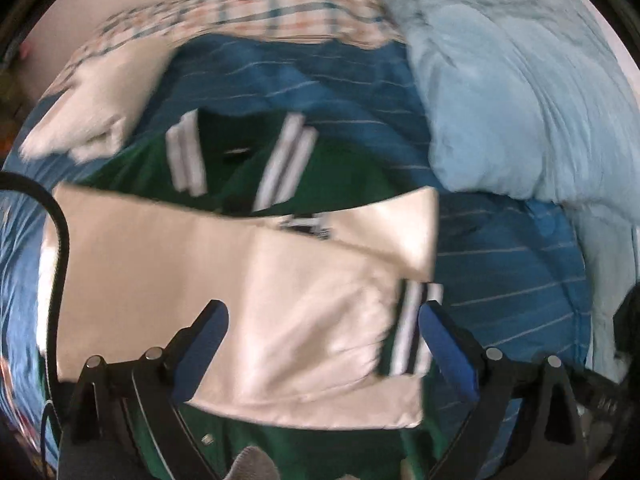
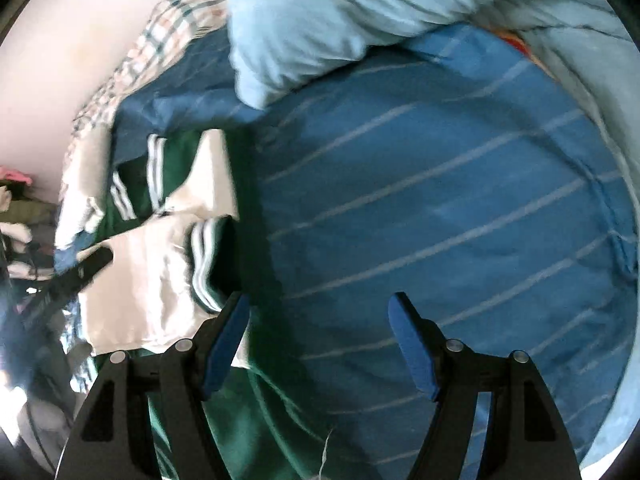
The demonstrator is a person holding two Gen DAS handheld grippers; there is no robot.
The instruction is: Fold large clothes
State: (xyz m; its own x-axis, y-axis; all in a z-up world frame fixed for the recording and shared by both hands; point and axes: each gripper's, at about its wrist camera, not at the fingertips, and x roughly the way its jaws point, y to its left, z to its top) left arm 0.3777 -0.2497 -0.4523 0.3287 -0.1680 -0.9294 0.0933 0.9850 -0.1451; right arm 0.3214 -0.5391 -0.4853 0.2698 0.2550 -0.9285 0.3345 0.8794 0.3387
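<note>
A green jacket (image 1: 344, 168) with white sleeves and striped collar lies on the bed. Both white sleeves (image 1: 248, 268) are folded across its chest. One striped cuff (image 1: 412, 328) rests right beside the right blue pad of my left gripper (image 1: 324, 320). That gripper stands wide open over the upper sleeve, with the pads not pressing the cloth. In the right wrist view the jacket (image 2: 168, 248) lies at the left, its green hem (image 2: 260, 420) under the left finger. My right gripper (image 2: 318, 308) is open, with nothing between its fingers, over the jacket's edge and the sheet.
The bed has a blue sheet with thin white stripes (image 2: 440, 220). A light blue duvet (image 1: 520, 100) is bunched at the far right, and a checked pillow (image 1: 260, 8) lies by the wall. A white cloth (image 1: 92, 112) lies left of the jacket. A black cable (image 1: 60, 232) hangs at the left.
</note>
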